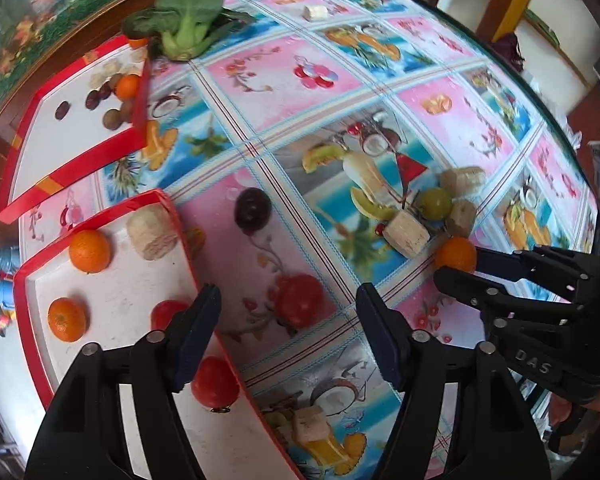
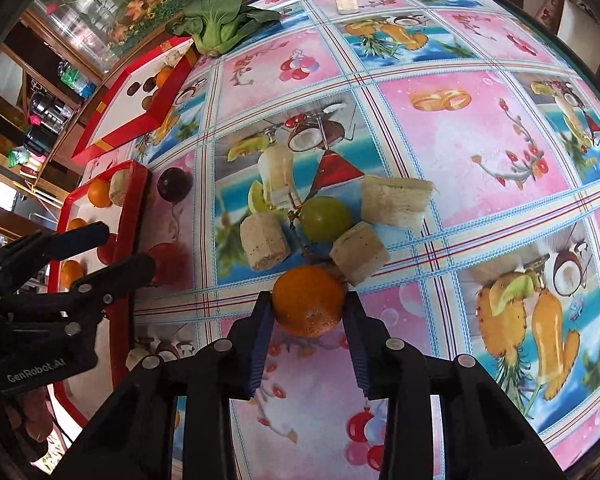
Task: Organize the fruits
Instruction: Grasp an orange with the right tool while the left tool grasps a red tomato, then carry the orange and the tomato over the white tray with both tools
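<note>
- Gripping a small orange (image 2: 307, 305), the right tool (image 2: 308, 312) had its two blue pads pressed against the fruit's sides at the lower middle of the right wrist view, just at the edge of a loose cluster on the tabletop (image 2: 460, 128).
- That cluster, just above the orange, held a green fruit (image 2: 326, 218) and three pale cut chunks (image 2: 394, 201); one chunk looked to be touching or nearly touching the orange.
- The left tool (image 1: 288, 320) hung with its jaws spread wide and nothing between them, over the right rim of the near red tray (image 1: 172, 208), low in the left wrist view.
- That tray already carried two oranges (image 1: 89, 251), red fruits and a pale chunk, so the step in hand seemed to be the pick-up of one more orange.
- Next would probably come a lift clear of the chunks, then a carry leftward to the tray.
- Being round, the orange had no real long axis; its dimpled end faced the camera, slightly downward.
</note>
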`<state>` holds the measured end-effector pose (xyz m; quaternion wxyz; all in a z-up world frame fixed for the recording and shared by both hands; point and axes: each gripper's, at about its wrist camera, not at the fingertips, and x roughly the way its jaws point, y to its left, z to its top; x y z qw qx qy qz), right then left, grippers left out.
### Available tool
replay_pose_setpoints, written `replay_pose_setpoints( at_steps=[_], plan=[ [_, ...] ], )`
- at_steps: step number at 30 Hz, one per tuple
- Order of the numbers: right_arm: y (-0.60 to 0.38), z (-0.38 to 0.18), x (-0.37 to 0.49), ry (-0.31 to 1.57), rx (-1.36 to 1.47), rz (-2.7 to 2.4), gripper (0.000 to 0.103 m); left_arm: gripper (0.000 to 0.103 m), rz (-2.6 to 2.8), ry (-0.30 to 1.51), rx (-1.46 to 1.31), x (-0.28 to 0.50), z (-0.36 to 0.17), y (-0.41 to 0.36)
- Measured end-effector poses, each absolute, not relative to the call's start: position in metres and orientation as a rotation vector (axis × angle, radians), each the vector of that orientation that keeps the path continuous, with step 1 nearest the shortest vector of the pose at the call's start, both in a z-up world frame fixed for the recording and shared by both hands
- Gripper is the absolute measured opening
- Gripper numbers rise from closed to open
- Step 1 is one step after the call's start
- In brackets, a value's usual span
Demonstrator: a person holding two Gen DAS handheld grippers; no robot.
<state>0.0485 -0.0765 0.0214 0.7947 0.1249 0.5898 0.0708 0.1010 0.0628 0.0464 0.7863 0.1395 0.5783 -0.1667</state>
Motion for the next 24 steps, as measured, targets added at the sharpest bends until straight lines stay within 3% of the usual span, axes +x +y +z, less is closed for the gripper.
replay_pose_setpoints(
  at_steps=[4, 9, 10, 24],
  plan=[
    [-0.080, 0.022, 0.040, 1.279, 0.273, 0.151, 0.036, 0.058, -0.339, 1.271, 0.346, 0.104, 0.030, 0.057],
    [-0.081, 0.023, 0.031, 1.281, 0.253, 0.150, 0.036, 0.038, -0.329, 1.298, 0.330, 0.107, 0.017, 0.059],
    [-0.081, 0.023, 0.029, 1.281, 0.248, 0.149, 0.036, 0.027, -0.334, 1.294, 0.313, 0.106, 0.018, 0.059],
    [-0.061, 0.038, 0.015, 1.257, 0.204, 0.195, 0.036, 0.027, -0.391, 1.269, 0.126, 0.074, 0.042, 0.079]
  ],
)
